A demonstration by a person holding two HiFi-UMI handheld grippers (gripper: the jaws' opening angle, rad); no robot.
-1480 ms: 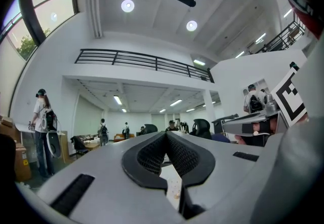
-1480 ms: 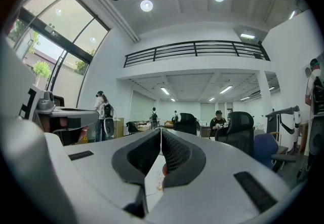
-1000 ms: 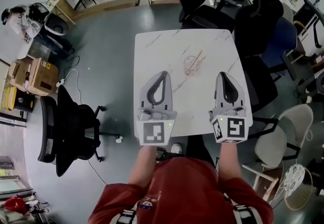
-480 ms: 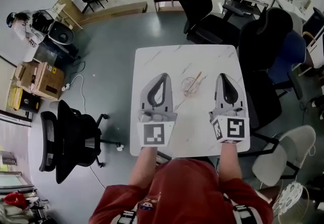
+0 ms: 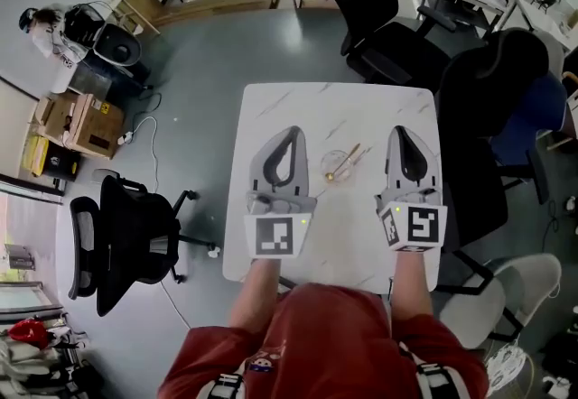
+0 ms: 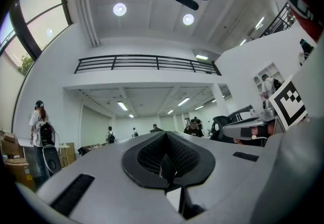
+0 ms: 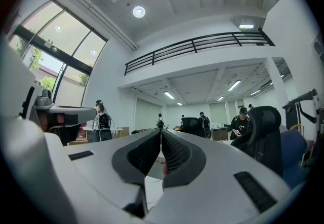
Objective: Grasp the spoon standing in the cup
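In the head view a clear glass cup [image 5: 337, 161] stands on the white marble table [image 5: 271, 108], with a thin gold-brown spoon [image 5: 348, 159] leaning in it, handle up to the right. My left gripper [image 5: 291, 130] hovers just left of the cup and my right gripper [image 5: 400, 129] just right of it, so the cup sits between them. Both are shut with nothing held. The left gripper view shows its jaws meeting at the tip [image 6: 166, 134], as does the right gripper view [image 7: 161, 131]. Neither gripper view shows the cup or spoon.
Black office chairs stand to the left [image 5: 126, 235], behind [image 5: 375, 0] and to the right [image 5: 492, 90] of the table. A pale chair [image 5: 533, 289] is at the near right. Cardboard boxes [image 5: 77, 122] lie on the floor far left.
The table and cup have slid down the head view toward me. The cup, earlier ahead of the gripper tips, now lies level between them. Both grippers stay shut.
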